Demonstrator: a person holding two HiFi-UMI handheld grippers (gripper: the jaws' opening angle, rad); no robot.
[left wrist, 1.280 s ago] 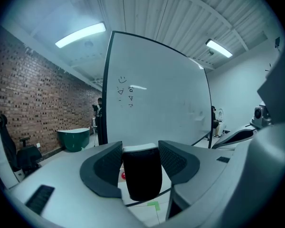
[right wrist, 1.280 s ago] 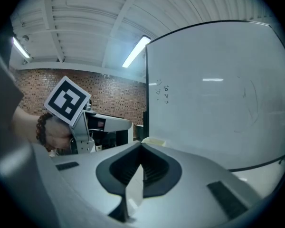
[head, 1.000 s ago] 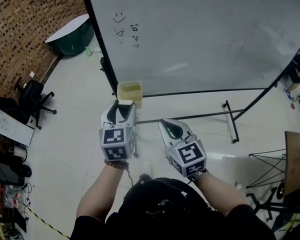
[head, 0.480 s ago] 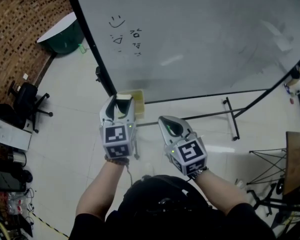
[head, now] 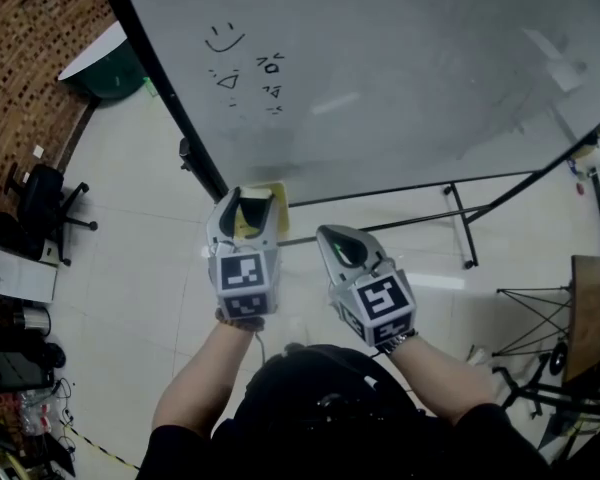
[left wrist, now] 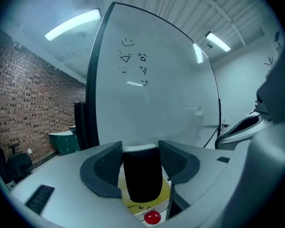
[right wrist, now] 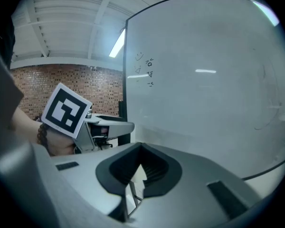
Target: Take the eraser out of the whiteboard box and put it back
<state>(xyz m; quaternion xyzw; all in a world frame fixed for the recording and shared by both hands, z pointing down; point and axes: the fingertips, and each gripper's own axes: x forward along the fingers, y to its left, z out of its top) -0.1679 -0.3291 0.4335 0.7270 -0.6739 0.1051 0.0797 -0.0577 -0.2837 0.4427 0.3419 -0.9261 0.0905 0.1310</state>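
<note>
Left tongs (head: 248, 210) grip the eraser (left wrist: 141, 177) just above the whiteboard box (head: 276, 196). Right tongs (right wrist: 135, 177), beside the box, are closed and empty. Next, probably: lower it in and release.

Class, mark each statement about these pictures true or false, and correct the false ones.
1. The left gripper grips a black eraser. True.
2. The right gripper holds a marker. False: its jaws are together with nothing between them.
3. The whiteboard is blank. False: a smiley and small marks are drawn on it.
4. A yellow box sits at the whiteboard's lower edge. True.
</note>
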